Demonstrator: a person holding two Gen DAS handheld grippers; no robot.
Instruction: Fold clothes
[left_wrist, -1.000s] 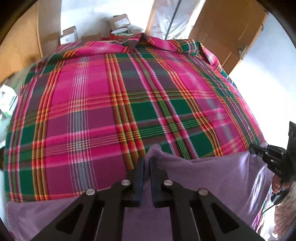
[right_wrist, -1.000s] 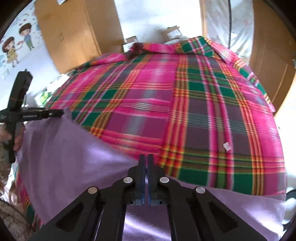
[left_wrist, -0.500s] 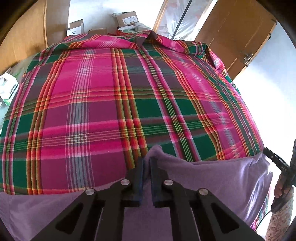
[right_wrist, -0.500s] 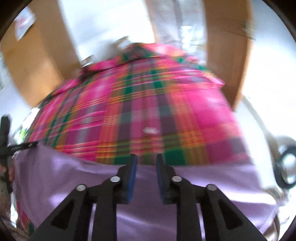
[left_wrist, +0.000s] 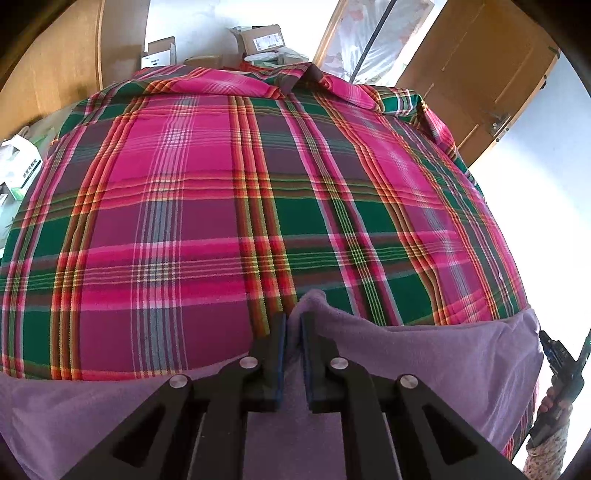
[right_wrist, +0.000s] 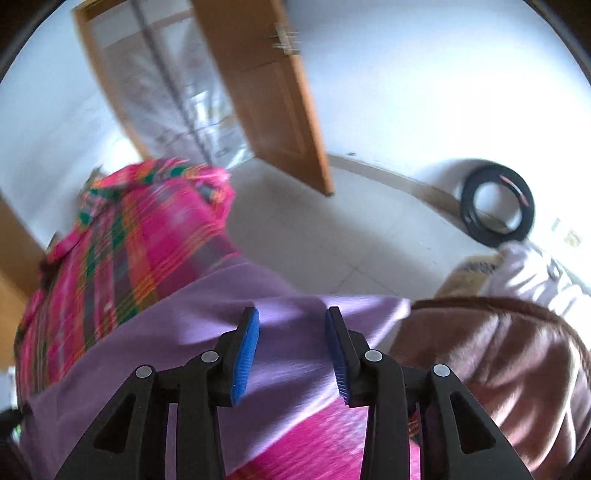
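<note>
release is the news on the right side: the right gripper (right_wrist: 291, 347) had its blue pads pressed together on the near edge of the purple garment (right_wrist: 207, 325) a second ago, and now they stand spread with nothing between them, the view swung off toward the floor and a black tyre (right_wrist: 496, 205) by the wall. the left gripper (left_wrist: 291, 326) has not changed; its jaws remain pinched on a raised tuft of the same purple garment (left_wrist: 424, 354), which lies across the near end of the pink and green plaid cloth (left_wrist: 229, 206) covering the work surface. the garment looks flat on the right half, so that edge seems placed. the right view is blurred, so finer creases cannot be judged. one corner is set down; the left side has yet to be let go.
</note>
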